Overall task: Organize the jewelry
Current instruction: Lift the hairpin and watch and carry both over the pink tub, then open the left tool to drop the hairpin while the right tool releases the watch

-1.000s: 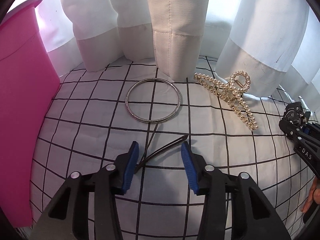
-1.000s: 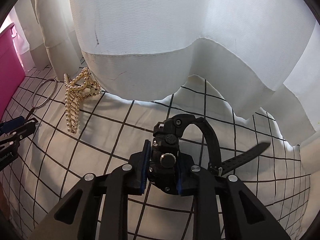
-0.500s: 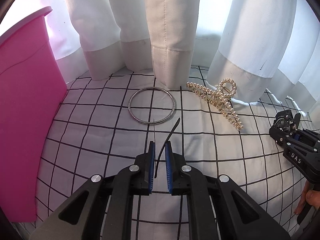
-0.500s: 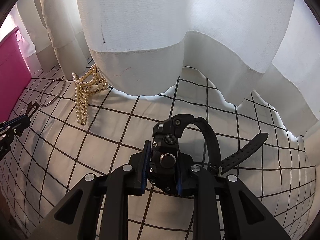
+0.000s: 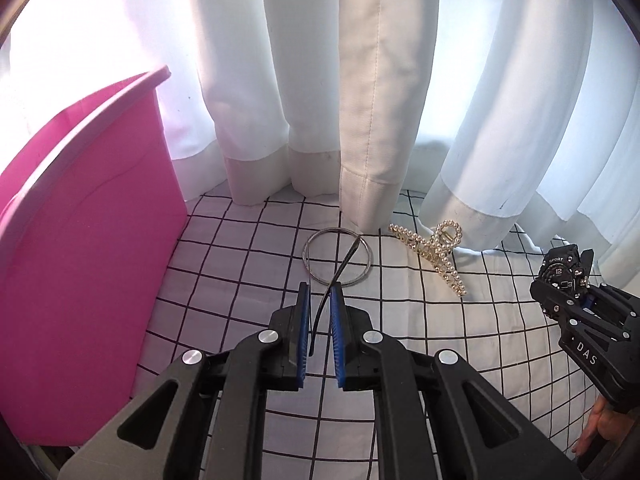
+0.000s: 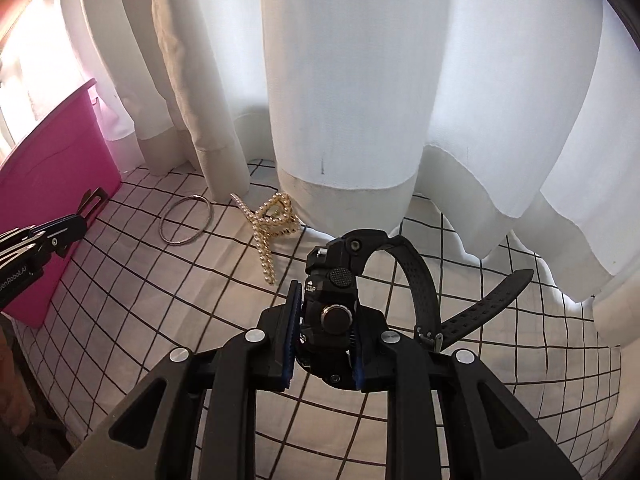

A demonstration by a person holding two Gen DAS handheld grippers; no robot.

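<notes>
My left gripper (image 5: 320,293) is shut on a thin dark hair pin (image 5: 342,266), whose free end sticks up past the fingertips, lifted off the cloth. Beyond it lie a silver bangle (image 5: 366,270) and a pearl claw clip (image 5: 434,254) on the grid-patterned cloth (image 5: 240,260). My right gripper (image 6: 326,300) is shut on a black sport watch (image 6: 332,312), held above the cloth with its strap (image 6: 480,304) hanging to the right. In the left wrist view the right gripper (image 5: 560,300) and the watch (image 5: 562,268) show at the right edge.
A tall pink bin (image 5: 80,260) stands at the left, close to the left gripper (image 6: 78,220). White curtains (image 5: 372,100) hang along the back and rest on the cloth. A person's fingers (image 5: 596,428) show at the lower right.
The left gripper shut on the hair pin and lifted it off the cloth. Both grippers rose; the watch came up with the right one. Bangle and claw clip stayed put.
</notes>
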